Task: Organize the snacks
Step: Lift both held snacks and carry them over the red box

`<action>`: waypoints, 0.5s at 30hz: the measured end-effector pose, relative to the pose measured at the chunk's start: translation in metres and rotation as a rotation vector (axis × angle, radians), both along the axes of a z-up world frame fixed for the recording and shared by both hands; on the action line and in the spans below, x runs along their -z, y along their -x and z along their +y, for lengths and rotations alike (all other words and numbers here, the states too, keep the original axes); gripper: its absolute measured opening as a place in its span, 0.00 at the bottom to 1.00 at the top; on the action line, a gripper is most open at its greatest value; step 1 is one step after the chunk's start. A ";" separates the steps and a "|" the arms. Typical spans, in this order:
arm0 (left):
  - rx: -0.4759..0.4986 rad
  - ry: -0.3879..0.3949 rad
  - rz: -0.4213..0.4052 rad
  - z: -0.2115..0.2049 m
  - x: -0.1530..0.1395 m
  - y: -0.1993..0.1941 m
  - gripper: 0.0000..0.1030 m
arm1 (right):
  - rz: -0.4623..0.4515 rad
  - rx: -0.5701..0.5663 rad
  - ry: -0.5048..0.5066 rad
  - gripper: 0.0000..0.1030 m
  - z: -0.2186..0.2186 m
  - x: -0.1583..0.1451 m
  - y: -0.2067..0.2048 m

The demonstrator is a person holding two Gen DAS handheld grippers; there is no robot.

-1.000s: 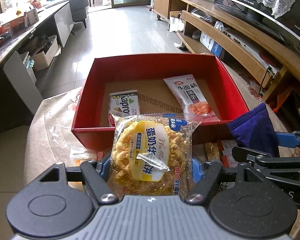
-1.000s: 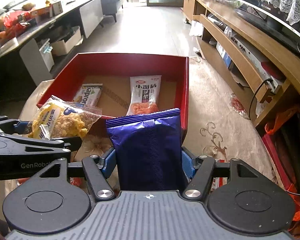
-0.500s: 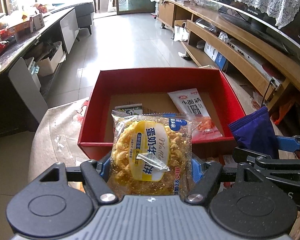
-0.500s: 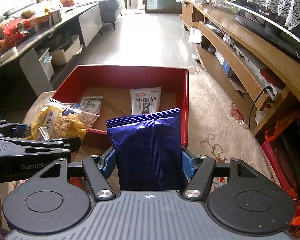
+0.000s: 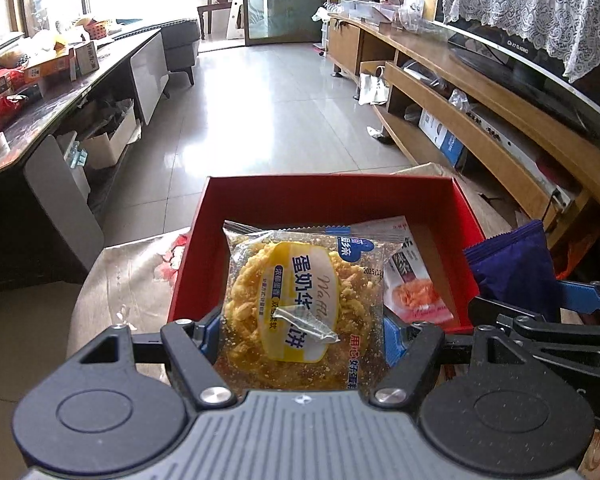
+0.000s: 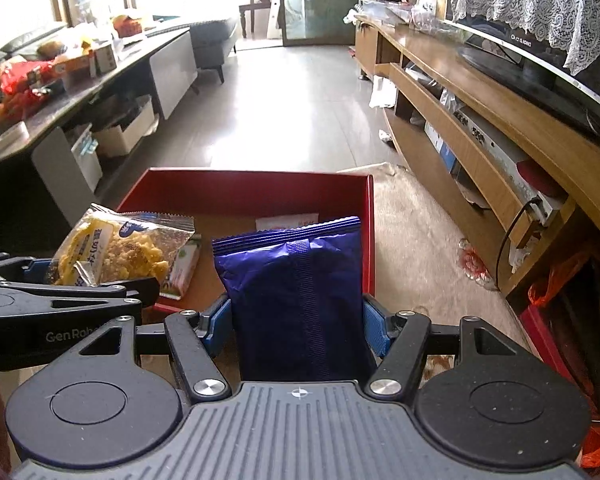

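Four snack packets show in all: two held, two lying in the red box (image 5: 466, 216). The waffle packet (image 5: 304, 304), clear film with a yellow label, is clamped between the blue pads of the left tongs (image 5: 302, 336), which are closed down to the packet's width. Its long axis runs along the fingers, top seam toward 12 o'clock, printed face up to the camera, and it hangs over the near wall of the box. The purple packet (image 6: 300, 296) is pinched the same way in the right tongs (image 6: 298, 326), closed to its width, standing lengthwise with its crimped end at 12 o'clock, seam side facing the camera, above the box's near right corner.

Inside the box, on its brown cardboard floor, a white packet with orange food pictured (image 5: 412, 280) lies at about 3 o'clock of the waffle packet, its long axis running roughly 11 to 5 o'clock. A white-and-green packet (image 6: 182, 268) lies at 9 o'clock of the purple one, partly hidden behind the left tongs (image 6: 100, 288).

The box sits on a beige patterned surface (image 5: 128, 280). In the left view the right tongs (image 5: 540, 312) sit at 3 o'clock with the purple packet (image 5: 512, 264) standing up from them.
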State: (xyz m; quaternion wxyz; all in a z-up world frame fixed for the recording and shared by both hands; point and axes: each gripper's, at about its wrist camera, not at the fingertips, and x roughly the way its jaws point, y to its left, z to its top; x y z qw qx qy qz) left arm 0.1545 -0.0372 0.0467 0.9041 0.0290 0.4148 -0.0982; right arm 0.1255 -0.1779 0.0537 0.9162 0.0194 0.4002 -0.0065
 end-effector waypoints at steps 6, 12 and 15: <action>-0.007 0.002 -0.013 -0.003 -0.002 -0.011 0.68 | -0.013 0.006 0.002 0.69 -0.002 -0.002 -0.007; -0.025 -0.003 -0.024 -0.008 -0.003 -0.027 0.68 | -0.028 0.009 0.003 0.69 -0.004 -0.004 -0.021; -0.035 -0.009 -0.028 -0.011 -0.001 -0.038 0.67 | -0.030 0.011 0.005 0.69 -0.005 -0.003 -0.030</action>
